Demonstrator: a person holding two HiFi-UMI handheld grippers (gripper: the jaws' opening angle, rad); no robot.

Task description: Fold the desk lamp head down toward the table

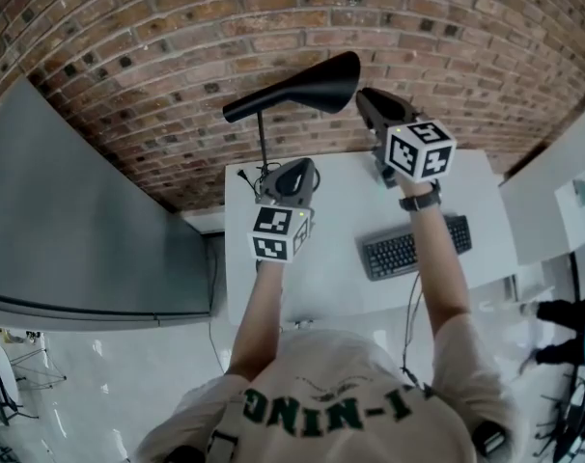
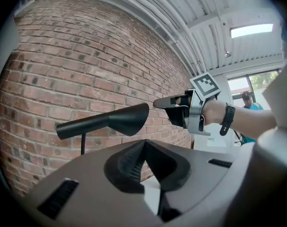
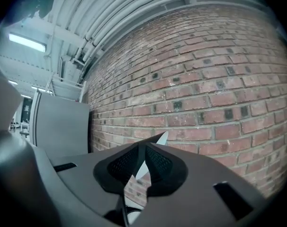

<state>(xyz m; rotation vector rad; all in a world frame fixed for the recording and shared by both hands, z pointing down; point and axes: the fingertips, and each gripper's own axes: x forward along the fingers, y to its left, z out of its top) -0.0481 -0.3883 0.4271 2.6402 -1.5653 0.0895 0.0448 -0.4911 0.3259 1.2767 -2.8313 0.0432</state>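
Observation:
The black desk lamp head (image 1: 297, 87) stands level on a thin upright stem (image 1: 263, 138) near the brick wall, its wide shade end to the right. In the left gripper view the lamp head (image 2: 110, 121) lies ahead and above my left gripper (image 2: 143, 144), which is shut with nothing in it. That left gripper (image 1: 305, 167) hovers low beside the stem. My right gripper (image 1: 364, 98) is raised just right of the shade's wide end; seen from the side, the right gripper (image 2: 156, 102) has a small gap to the shade. Facing bare brick, the right gripper (image 3: 150, 144) has its jaws almost together and holds nothing.
A dark keyboard (image 1: 415, 246) lies on the white table (image 1: 321, 278) under my right forearm. A grey cabinet (image 1: 70, 230) stands at the left and white furniture (image 1: 553, 210) at the right. A lamp cable (image 1: 244, 176) trails by the stem's foot.

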